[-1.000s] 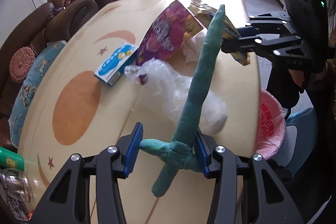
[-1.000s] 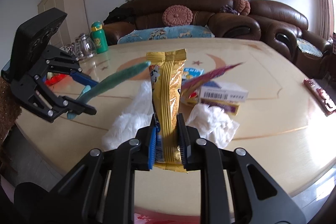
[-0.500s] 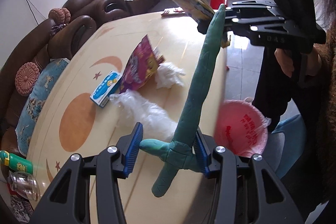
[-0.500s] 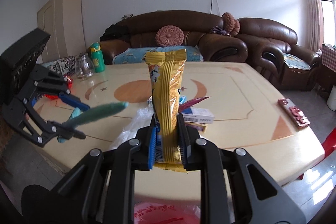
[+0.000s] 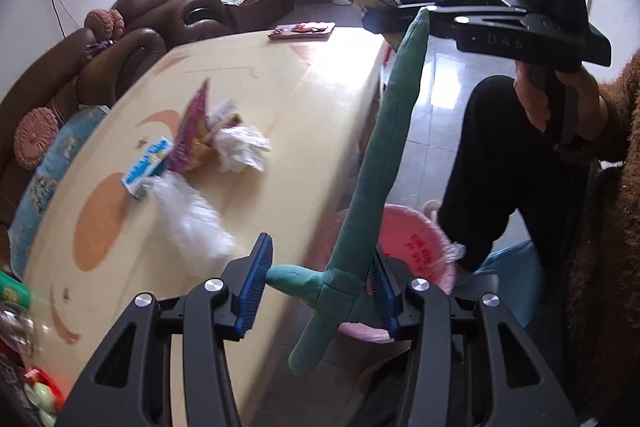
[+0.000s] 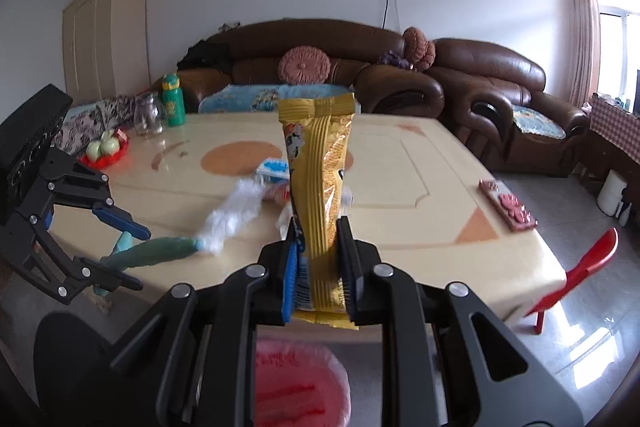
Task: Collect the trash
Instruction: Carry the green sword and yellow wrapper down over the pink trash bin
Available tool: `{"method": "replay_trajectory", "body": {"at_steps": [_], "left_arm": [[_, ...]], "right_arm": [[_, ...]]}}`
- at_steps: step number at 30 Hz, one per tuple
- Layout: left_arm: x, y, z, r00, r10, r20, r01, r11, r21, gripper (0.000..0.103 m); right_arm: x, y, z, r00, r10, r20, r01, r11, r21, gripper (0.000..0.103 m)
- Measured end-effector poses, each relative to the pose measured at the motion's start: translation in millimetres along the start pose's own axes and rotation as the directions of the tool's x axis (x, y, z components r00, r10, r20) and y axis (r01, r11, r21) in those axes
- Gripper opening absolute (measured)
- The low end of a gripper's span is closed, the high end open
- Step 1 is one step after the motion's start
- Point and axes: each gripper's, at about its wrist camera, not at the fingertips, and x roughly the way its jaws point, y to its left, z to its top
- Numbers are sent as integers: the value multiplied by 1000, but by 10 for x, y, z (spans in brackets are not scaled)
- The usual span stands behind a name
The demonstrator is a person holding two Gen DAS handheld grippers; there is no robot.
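Note:
My left gripper (image 5: 320, 279) is shut on a green sword-shaped toy (image 5: 380, 155), held off the table's near edge above the pink-lined trash bin (image 5: 412, 243). My right gripper (image 6: 320, 247) is shut on a yellow snack wrapper (image 6: 320, 179), held upright above the same bin (image 6: 296, 383). The right gripper also shows in the left wrist view (image 5: 384, 17), and the left gripper in the right wrist view (image 6: 120, 251). On the table (image 5: 280, 75) lie a purple wrapper (image 5: 194, 131), a blue-white box (image 5: 148, 167), crumpled tissue (image 5: 240, 151) and clear plastic (image 5: 192, 223).
A brown leather sofa (image 6: 320, 67) runs behind the table. A green bottle (image 6: 173, 101), a glass jar (image 6: 148, 115) and a red fruit dish (image 6: 104, 149) stand at the table's far left. A red chair (image 6: 580, 267) stands right. A flat packet (image 6: 508, 207) lies near the table's right edge.
Both grippers have pulled back from the table with their items and now hang past its edge over the pink bin. The trash left on the table looks farther away.

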Motion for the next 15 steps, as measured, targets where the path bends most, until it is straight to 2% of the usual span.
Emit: {"method": "replay_trajectory", "body": {"at_steps": [6,10,15], "left_arm": [[95,-272,-91,1000,-21,4,21,999,-34,46],[159,-355,-205,1000,-13,21,15,994,-105,46],[307,-375,-323,999,-6,31,13,975,-224,46]], "right_arm": [[-105,39,-331,997,-2,-80,0,1000,-29,19],[-93,56,-564,990,-12,-139,6,999,-45,19],[16,107,-877,973,-3,-229,-11,998,-59,19]]}}
